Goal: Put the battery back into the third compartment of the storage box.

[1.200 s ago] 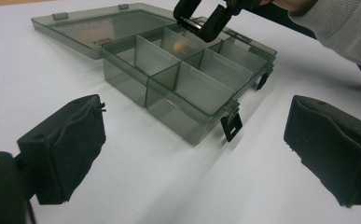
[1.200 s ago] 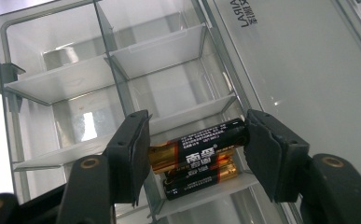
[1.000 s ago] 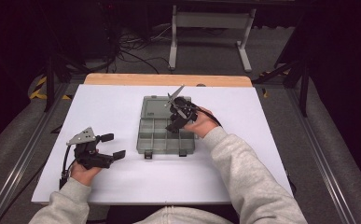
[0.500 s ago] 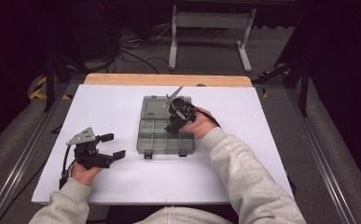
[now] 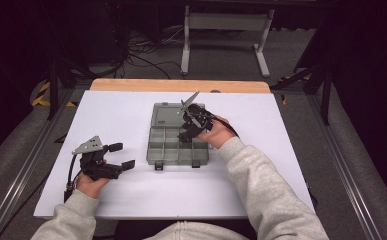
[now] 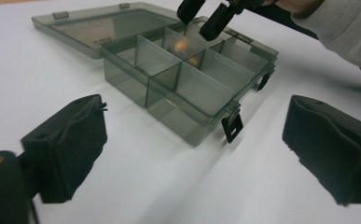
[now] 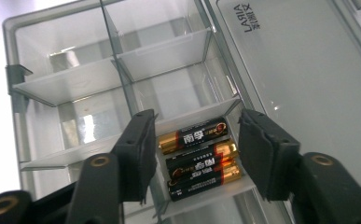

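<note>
A: Where was your right claw point(image 5: 187, 134) at that moment?

B: You held it over the open organizer box point(image 5: 177, 150), which lay near the middle of the white worktop point(image 5: 131, 200). In the high view the claw pointed down into a compartment on the box's right side, roughly at three o'clock from the box's centre.

A: And its jaws?

B: They stood apart and had just been closing. In the right gripper view three black-and-gold batteries point(image 7: 199, 156) lay side by side in that compartment, between the two jaws, but the pads were not pressing on them. The jaw at nine o'clock sat by a clear divider, the one at three o'clock by the compartment's far wall.

A: What about the lid?

B: The clear lid point(image 7: 299, 79) lay flat and open, hinged to the tray; in the high view it was at twelve o'clock from the compartments. It bore some printed lettering near one corner.

A: Your left claw point(image 5: 121, 156)?

B: You rested it on the worktop at about eight o'clock from the box, well apart from it. Its jaws were spread wide with nothing between them; they had just been easing inward a little. In the left gripper view they framed the box's near corner and one black latch point(image 6: 232, 127), with your right claw point(image 6: 206, 16) poised over the far compartments.
</note>
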{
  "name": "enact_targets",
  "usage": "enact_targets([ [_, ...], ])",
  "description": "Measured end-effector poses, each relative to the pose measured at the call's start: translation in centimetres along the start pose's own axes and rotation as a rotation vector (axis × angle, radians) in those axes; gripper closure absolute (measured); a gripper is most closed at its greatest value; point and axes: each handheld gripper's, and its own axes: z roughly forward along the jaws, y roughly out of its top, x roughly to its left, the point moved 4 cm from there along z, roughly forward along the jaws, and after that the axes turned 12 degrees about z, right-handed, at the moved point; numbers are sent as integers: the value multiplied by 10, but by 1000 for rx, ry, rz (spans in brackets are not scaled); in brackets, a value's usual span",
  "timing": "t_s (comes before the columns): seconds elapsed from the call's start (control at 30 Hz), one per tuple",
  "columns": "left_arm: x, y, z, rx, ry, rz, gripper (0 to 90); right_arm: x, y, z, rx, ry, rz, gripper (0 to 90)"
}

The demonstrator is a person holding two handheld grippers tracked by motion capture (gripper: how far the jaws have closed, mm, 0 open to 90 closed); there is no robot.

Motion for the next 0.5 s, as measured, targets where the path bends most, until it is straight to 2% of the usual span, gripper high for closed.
enact_targets([
  [0.07, 0, 2, -1, 3, 4, 0, 120, 1, 0, -1, -8, 0, 10, 527],
  [0.13, 1, 7, -1, 1, 10, 6, 218, 4, -1, -11, -33, 0, 14, 614],
  [0.2, 2, 10, 0, 12, 22, 21, 238, 5, -2, -13, -43, -4, 22, 636],
  [0.27, 3, 14, 3, 24, 27, 25, 313, 8, -4, -24, -72, 10, 27, 727],
  [0.37, 7, 21, 6, 43, 37, 28, 418, 11, -9, -37, -111, -2, 36, 820],
  [0.43, 11, 24, 7, 54, 64, 21, 540, 12, -14, -46, -142, -5, 46, 892],
  [0.5, 13, 28, 7, 67, 97, 18, 686, 12, -19, -53, -161, -9, 52, 900],
])
